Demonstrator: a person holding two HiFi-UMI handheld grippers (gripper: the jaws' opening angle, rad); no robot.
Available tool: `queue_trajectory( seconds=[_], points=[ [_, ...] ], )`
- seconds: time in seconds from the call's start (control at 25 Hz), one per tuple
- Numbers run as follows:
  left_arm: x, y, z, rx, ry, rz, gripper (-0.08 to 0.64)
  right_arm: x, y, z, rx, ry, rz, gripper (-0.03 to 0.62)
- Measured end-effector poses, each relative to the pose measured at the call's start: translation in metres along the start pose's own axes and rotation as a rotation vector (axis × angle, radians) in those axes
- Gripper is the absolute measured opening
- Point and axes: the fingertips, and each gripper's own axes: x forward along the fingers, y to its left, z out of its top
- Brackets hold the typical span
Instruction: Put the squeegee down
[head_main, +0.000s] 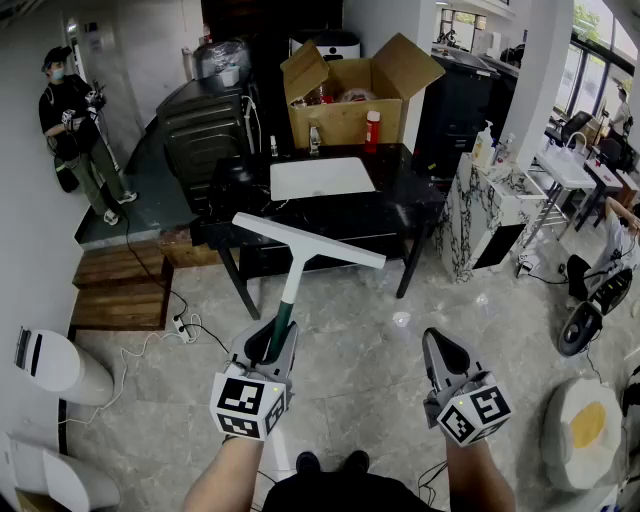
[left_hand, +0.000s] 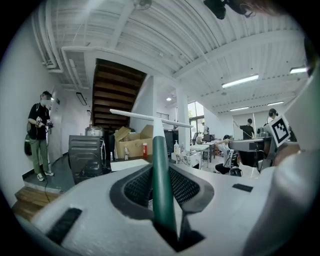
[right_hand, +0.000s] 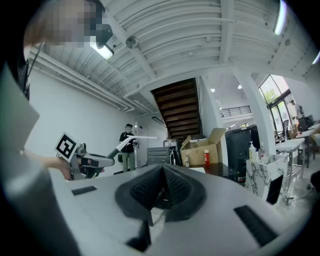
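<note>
White squeegee (head_main: 305, 241), seemingly dark-green handle (head_main: 281, 334)

The squeegee (head_main: 296, 268) has a dark green grip, a white neck and a long white blade. Its grip is clamped in the left gripper (head_main: 270, 338). It points toward the black table (head_main: 400, 212), blade crosswise, in the air.

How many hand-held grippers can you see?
2. The left hand-held gripper is at the lower left of the head view, shut on the green handle of the squeegee. The right hand-held gripper is at the lower right, shut and empty. None seem hidden.
</note>
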Motion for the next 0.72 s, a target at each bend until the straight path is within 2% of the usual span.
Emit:
queue_trajectory(
  seconds=[0.44, 0.72],
  points=[
    [-0.009, 0.009, -0.005, -0.003, 0.011, -0.001, 0.095, 0.011, 0.01, -0.003, 0.069, 0.001, -0.001, 0.003],
    [-0.044, 0.041, -0.013, 0.005, 0.008, 0.0, 0.095, 0.026, 0.057, -0.011, 0.116, 0.001, 0.013, 0.005]
  ],
)
